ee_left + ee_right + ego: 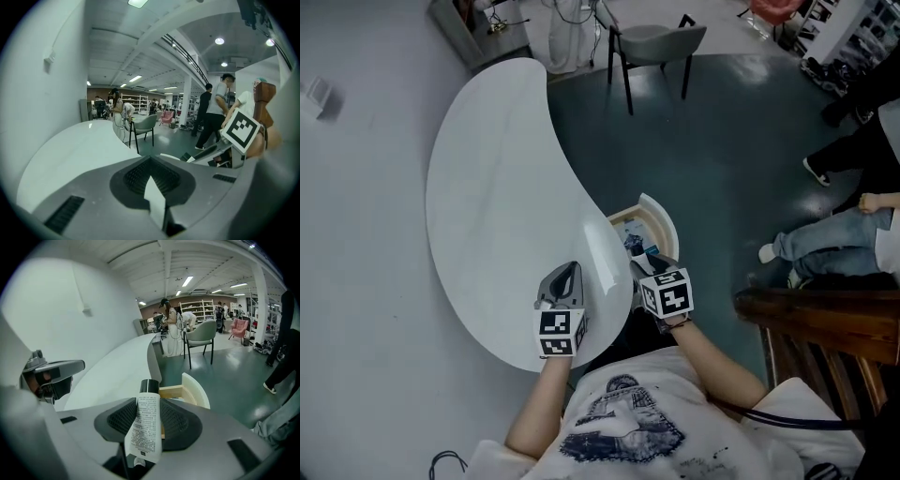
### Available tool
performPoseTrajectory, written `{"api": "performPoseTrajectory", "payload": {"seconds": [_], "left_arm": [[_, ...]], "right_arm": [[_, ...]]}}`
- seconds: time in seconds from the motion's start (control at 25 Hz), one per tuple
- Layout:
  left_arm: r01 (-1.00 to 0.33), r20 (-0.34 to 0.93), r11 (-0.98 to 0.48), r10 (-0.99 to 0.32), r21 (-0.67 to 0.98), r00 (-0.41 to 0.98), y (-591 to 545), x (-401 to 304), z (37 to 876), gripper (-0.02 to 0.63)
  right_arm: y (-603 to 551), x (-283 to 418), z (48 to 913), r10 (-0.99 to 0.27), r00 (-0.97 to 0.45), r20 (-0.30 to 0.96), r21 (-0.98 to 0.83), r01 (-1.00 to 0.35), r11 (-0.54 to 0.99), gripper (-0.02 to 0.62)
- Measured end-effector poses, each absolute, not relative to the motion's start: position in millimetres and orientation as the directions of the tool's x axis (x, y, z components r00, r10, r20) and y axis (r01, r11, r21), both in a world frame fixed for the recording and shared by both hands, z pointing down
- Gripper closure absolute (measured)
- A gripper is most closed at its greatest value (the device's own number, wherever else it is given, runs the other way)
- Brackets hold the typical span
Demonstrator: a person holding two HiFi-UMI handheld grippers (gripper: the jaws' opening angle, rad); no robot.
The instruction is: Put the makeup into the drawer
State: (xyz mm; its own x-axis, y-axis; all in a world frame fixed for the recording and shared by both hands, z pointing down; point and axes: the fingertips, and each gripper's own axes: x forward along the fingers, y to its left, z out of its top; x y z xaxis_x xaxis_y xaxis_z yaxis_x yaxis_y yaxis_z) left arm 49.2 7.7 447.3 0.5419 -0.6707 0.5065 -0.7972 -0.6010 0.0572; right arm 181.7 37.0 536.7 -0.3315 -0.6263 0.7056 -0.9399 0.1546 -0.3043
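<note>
A white, smooth, kidney-shaped counter [497,187] fills the head view's left half. At its 4 o'clock edge a drawer [664,220] stands open, with pale wood sides, a curved white front and small items inside that are too blurred to name.

The right hand-held gripper [645,262] hangs over the drawer, its jaws clamped on the makeup tube [146,427]. The tube is soft and white with a black round cap pointing away toward the drawer. Its label carries lines of fine print too small to read.

The left hand-held gripper [569,274] is above the counter's 6 o'clock rim, jaws pressed together.

A grey shell chair [656,42] on thin dark legs stands on the dark green floor at 12 o'clock. A seated person's jeans-clad leg [830,239] shows at 3 o'clock, beside a dark wooden piece of furniture [825,319] at 4 o'clock.
</note>
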Motion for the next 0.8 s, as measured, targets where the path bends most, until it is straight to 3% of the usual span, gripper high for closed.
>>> {"api": "performPoseTrajectory", "payload": {"seconds": [0.8], "left_arm": [[-0.814,0.591,-0.578,-0.637,0.058,0.494,-65.8,104.7,526.1,0.560]], "right_arm": [[-22.7,223.8,636.4,-0.526,-0.380,0.761,-0.360,-0.922,0.146,0.422]]}}
